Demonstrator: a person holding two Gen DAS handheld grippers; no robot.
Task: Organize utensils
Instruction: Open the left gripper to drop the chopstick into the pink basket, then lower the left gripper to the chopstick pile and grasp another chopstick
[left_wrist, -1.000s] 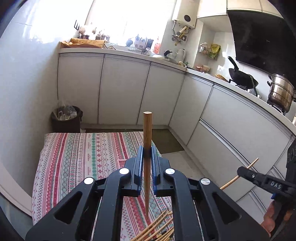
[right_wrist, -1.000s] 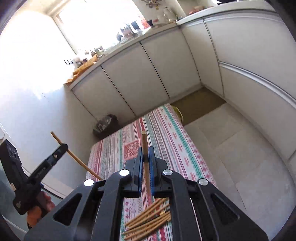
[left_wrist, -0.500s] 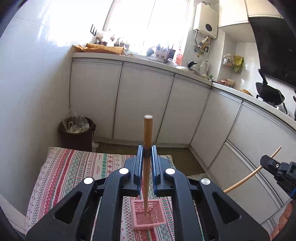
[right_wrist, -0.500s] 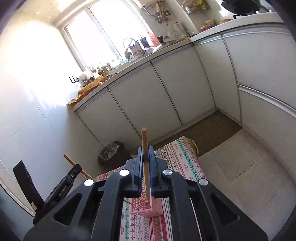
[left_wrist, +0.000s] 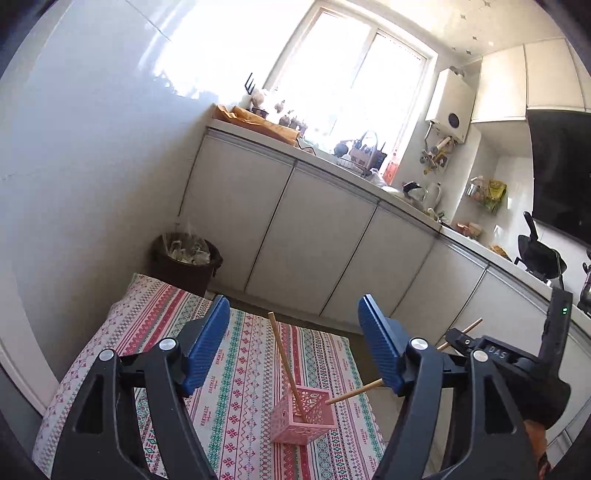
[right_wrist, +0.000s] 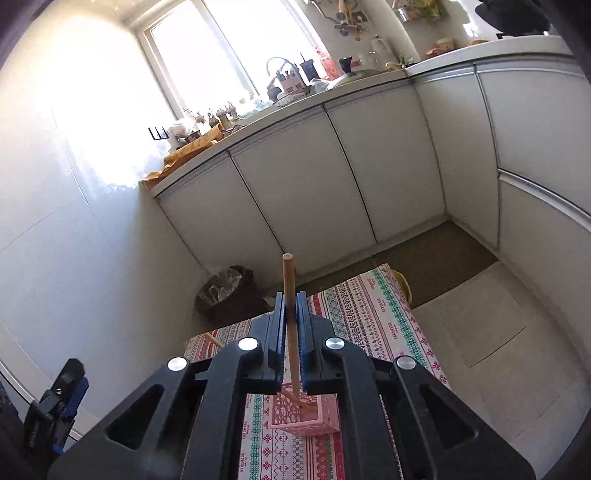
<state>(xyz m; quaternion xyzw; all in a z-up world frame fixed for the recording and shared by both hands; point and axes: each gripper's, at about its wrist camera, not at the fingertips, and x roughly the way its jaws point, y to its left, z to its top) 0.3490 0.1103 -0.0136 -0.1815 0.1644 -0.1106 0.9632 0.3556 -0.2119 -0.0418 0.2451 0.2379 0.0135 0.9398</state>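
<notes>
A pink lattice holder (left_wrist: 301, 419) stands on the striped tablecloth (left_wrist: 236, 373). One wooden chopstick (left_wrist: 284, 362) leans inside it, free of my left gripper (left_wrist: 293, 343), which is open above the holder with blue pads wide apart. My right gripper (right_wrist: 290, 325) is shut on a second wooden chopstick (right_wrist: 290, 295), whose lower tip reaches into the holder (right_wrist: 303, 415). In the left wrist view that chopstick (left_wrist: 354, 393) slants from the right gripper down to the holder's rim.
The table (right_wrist: 376, 314) sits in a kitchen corner. A dark bin (left_wrist: 186, 262) stands beyond its far left end. White cabinets (left_wrist: 314, 236) run along the back and right. Tiled floor (right_wrist: 491, 332) lies right of the table.
My left gripper has opened and let go of its chopstick, which now leans in the pink holder. Both grippers tilted up and moved over the holder. The right chopstick's tip has reached the holder.
</notes>
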